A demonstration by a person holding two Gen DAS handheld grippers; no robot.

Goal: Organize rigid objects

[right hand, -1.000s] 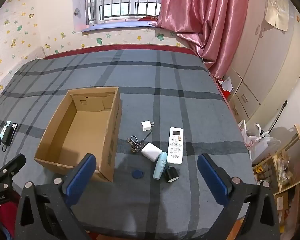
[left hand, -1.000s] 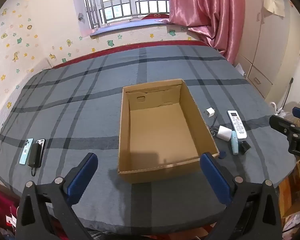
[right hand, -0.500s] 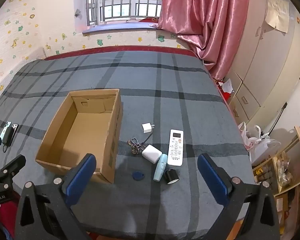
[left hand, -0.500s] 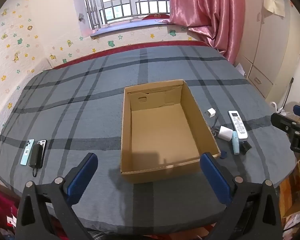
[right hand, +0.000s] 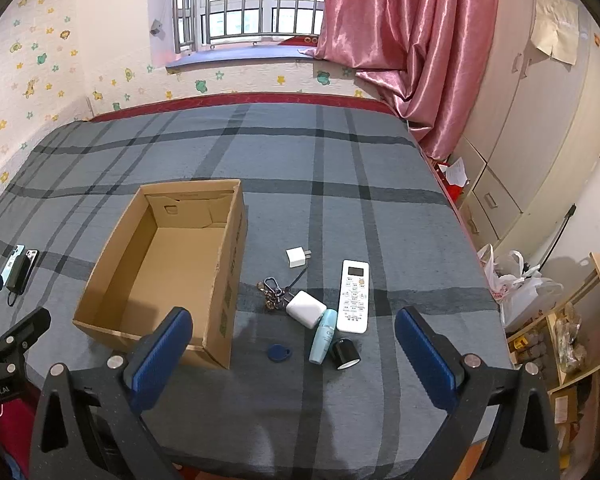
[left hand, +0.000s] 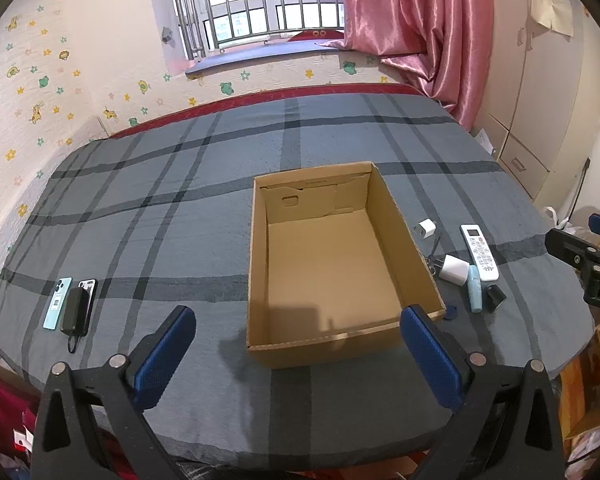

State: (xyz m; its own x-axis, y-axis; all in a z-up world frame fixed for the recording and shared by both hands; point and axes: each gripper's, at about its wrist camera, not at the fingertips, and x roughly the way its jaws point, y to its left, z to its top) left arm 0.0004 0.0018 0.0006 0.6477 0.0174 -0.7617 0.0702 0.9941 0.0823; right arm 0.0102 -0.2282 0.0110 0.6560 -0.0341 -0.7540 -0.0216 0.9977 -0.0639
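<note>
Cardboard box [left hand: 332,264] sits empty on the bed; both tools, left [left hand: 300,354] and right [right hand: 294,356], gape wide, unloaded. Next: reach for the remote [right hand: 354,296].

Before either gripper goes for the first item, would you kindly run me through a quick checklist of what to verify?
1. Cardboard box open and empty: ok.
2. Right gripper open, holding nothing: ok.
3. Left gripper open, holding nothing: ok.
4. Remote control lying free of its neighbours: ok.
5. Large white charger clear to grasp: not ok, it touches the keys and the light blue tube.
6. Phones free of the black pack on them: not ok.
</note>
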